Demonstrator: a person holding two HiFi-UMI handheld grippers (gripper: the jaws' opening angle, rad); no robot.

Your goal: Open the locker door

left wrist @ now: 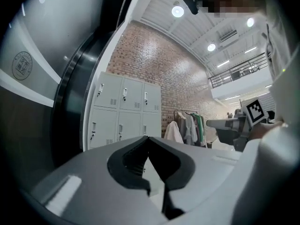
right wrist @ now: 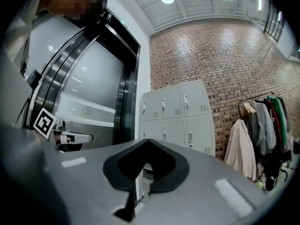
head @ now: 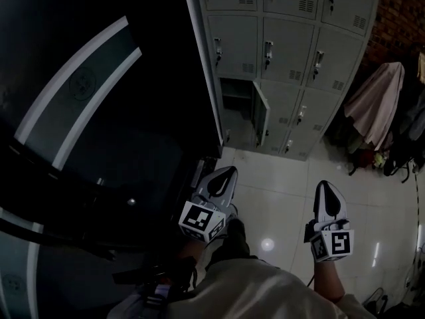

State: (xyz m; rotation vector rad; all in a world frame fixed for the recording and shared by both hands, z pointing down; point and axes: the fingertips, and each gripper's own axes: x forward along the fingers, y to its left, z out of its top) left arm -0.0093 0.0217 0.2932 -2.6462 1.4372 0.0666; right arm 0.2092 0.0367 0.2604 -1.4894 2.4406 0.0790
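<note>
A bank of grey lockers (head: 285, 38) stands against the far wall. One low door (head: 261, 116) hangs open beside its dark compartment (head: 236, 92); the other doors are closed. My left gripper (head: 230, 171) and right gripper (head: 324, 185) are held side by side over the floor, well short of the lockers and pointing toward them. Both are shut with nothing between the jaws. The left gripper view has its own tips (left wrist: 149, 138) meeting under the lockers (left wrist: 124, 111). In the right gripper view the tips (right wrist: 149, 140) also meet, below the lockers (right wrist: 176, 111).
A dark glass wall with pale curved stripes (head: 86, 111) fills the left, up to the lockers' edge. A pale coat on a clothes rack (head: 378, 102) hangs right of the lockers, against a brick wall (head: 398, 12). Glossy floor tiles (head: 279, 191) lie between me and the lockers.
</note>
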